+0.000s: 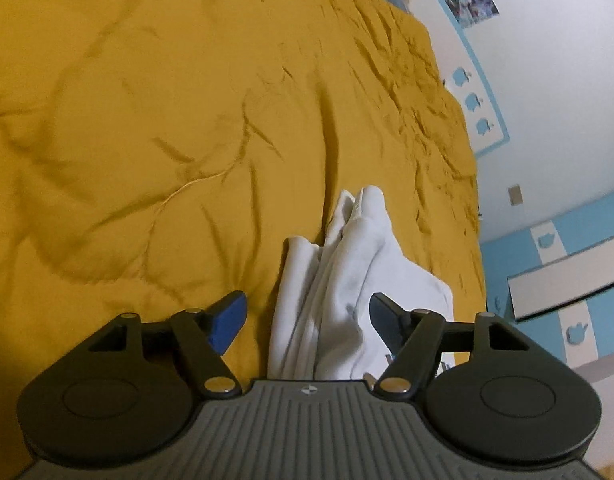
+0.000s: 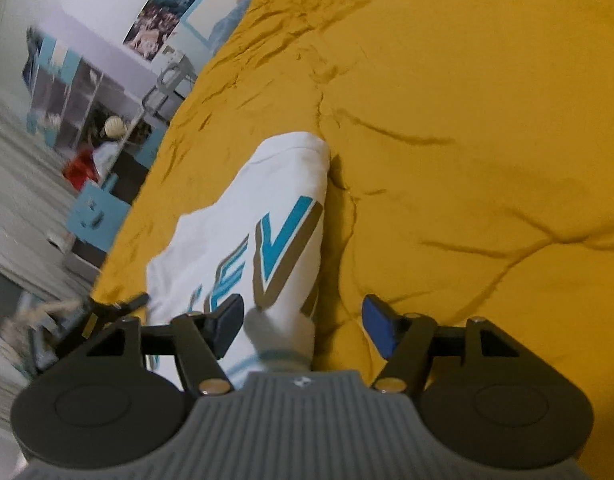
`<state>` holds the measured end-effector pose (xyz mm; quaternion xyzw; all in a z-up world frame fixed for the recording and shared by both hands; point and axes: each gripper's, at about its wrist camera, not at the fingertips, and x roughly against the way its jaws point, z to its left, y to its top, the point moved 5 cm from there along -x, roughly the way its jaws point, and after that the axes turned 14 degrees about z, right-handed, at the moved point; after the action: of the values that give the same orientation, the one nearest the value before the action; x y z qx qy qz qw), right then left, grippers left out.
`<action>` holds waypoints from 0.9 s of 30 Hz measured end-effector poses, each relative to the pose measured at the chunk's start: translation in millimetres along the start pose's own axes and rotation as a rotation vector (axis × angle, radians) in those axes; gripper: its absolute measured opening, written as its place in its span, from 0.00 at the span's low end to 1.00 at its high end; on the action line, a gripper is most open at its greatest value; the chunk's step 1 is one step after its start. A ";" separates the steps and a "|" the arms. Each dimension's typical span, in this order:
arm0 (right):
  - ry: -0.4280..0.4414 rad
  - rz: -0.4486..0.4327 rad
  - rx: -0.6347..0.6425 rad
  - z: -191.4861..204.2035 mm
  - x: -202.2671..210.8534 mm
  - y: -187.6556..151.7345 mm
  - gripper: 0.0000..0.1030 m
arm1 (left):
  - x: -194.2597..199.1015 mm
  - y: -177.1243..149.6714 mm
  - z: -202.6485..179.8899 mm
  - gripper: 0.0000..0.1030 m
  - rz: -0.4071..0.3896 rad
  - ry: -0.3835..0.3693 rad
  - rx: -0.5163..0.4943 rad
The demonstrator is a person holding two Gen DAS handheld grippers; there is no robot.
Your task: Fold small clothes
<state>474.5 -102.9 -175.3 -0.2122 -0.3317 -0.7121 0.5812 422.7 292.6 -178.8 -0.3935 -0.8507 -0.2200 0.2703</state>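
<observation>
Nearest the left wrist camera, the left gripper (image 1: pixel 305 322) stands wide open above a yellow bedspread (image 1: pixel 147 120). Its jaws hold nothing: a bunched white garment (image 1: pixel 347 280) lies between them, and neither pad presses on the cloth. One blue pad sits over bare bedspread; the dark pad sits over the white fabric. The garment lies in long folds running away from the camera, near the bed's edge, with a white and blue wall (image 1: pixel 567 100) beyond it.

From the right wrist camera, the right gripper (image 2: pixel 303 326) is likewise wide open and grips nothing. The same white garment (image 2: pixel 235 240) rests on the yellow bedspread (image 2: pixel 467 120), here showing large blue letters (image 2: pixel 283 236) edged in tan. A grey ribbed cuff or hem (image 2: pixel 279 336) of the garment lies between the jaws, touched by neither pad as far as can be seen. Beyond the bed's edge stand blurred shelves (image 2: pixel 79 100) and a blue piece of furniture (image 2: pixel 95 216).
</observation>
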 end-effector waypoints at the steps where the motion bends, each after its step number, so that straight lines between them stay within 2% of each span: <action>1: 0.020 0.004 -0.024 -3.7 -4.3 4.7 0.60 | -3.0 4.0 -0.7 0.75 0.014 -0.003 -0.021; 3: 0.062 0.004 -0.062 -10.0 -12.2 15.1 0.57 | -10.6 9.5 -5.5 0.65 0.029 0.009 -0.055; 5: 0.097 0.002 -0.087 -14.0 -18.8 25.8 0.52 | -18.4 13.8 -8.5 0.47 0.045 -0.001 -0.078; 8: 0.159 0.003 -0.139 -21.6 -31.5 42.7 0.43 | -27.0 16.7 -8.2 0.37 0.060 -0.024 -0.076; 11: 0.218 0.019 -0.200 -28.7 -46.7 58.6 0.34 | -27.6 17.5 -5.4 0.32 0.054 -0.037 -0.072; 13: 0.248 0.022 -0.226 -31.9 -55.1 67.6 0.23 | -25.5 16.1 -5.4 0.29 0.046 -0.044 -0.069; 14: 0.263 0.027 -0.243 -33.0 -58.7 70.8 0.23 | -24.6 15.5 -7.3 0.27 0.040 -0.040 -0.073; 16: 0.275 0.034 -0.263 -31.1 -63.4 74.6 0.14 | -18.8 11.5 -14.5 0.25 0.019 -0.028 -0.092; 20: 0.205 -0.014 -0.162 -5.6 -47.9 75.3 0.09 | -0.1 1.1 -40.6 0.22 -0.039 -0.013 -0.157; 23: 0.192 -0.063 -0.085 22.3 -24.3 74.1 0.08 | 20.8 -12.3 -69.8 0.21 -0.110 0.036 -0.250; 27: 0.188 -0.129 0.023 67.0 17.9 67.3 0.07 | 66.2 -41.8 -105.0 0.21 -0.217 0.021 -0.327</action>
<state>530.0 -74.1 -101.6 -0.1159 -0.2968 -0.7611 0.5650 383.9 242.6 -64.2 -0.3357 -0.8383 -0.3871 0.1863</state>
